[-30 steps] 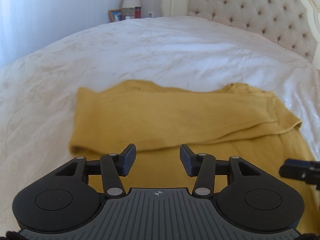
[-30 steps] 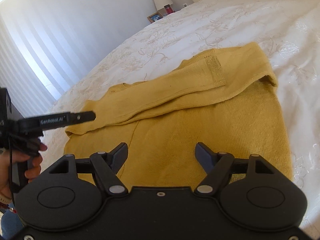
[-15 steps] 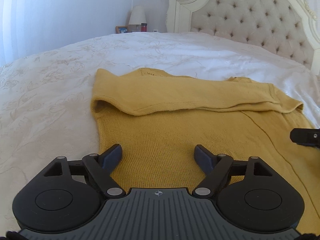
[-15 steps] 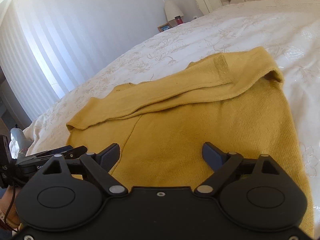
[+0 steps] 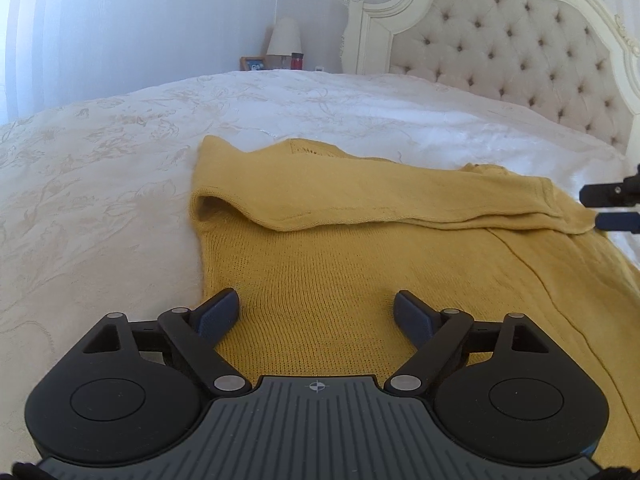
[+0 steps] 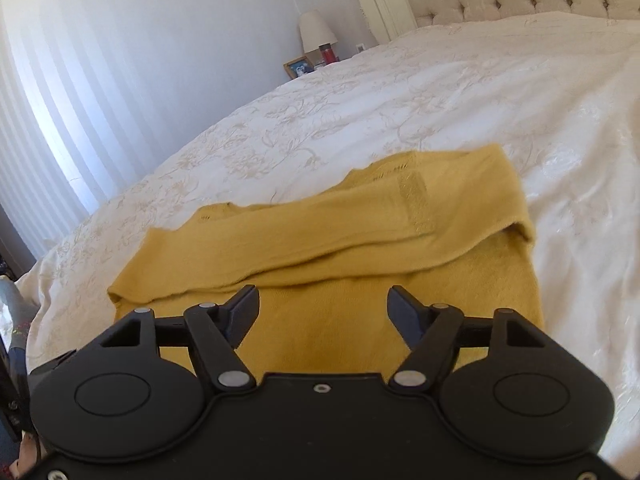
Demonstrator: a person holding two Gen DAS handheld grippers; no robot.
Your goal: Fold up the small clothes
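A mustard-yellow knitted sweater (image 5: pixel 360 264) lies flat on the bed, its sleeves folded across the upper part; one ribbed cuff (image 6: pixel 416 204) lies on top. My left gripper (image 5: pixel 316 304) hangs low over the sweater's near left part. Its jaws are opening, with knit beneath them and nothing pinched. My right gripper (image 6: pixel 322 298) hovers over the sweater's (image 6: pixel 340 240) body just below the folded sleeves. Its jaws are closing, and the pads touch no fabric. The right gripper's fingertips (image 5: pixel 612 196) also show at the right edge of the left wrist view, beside the sweater's right corner.
A white embroidered bedspread (image 5: pixel 100 200) surrounds the sweater. A tufted cream headboard (image 5: pixel 500 48) stands at the far right. Beyond the bed are a lamp (image 5: pixel 284 40), a picture frame (image 6: pixel 298 67) and a red cup (image 6: pixel 328 54). Pale curtains (image 6: pixel 48 120) hang on the left.
My left gripper sank toward the sweater's near left side and its jaws spread wider. My right gripper rose a little; its jaws widened, then narrowed. The left gripper slid out of the right view.
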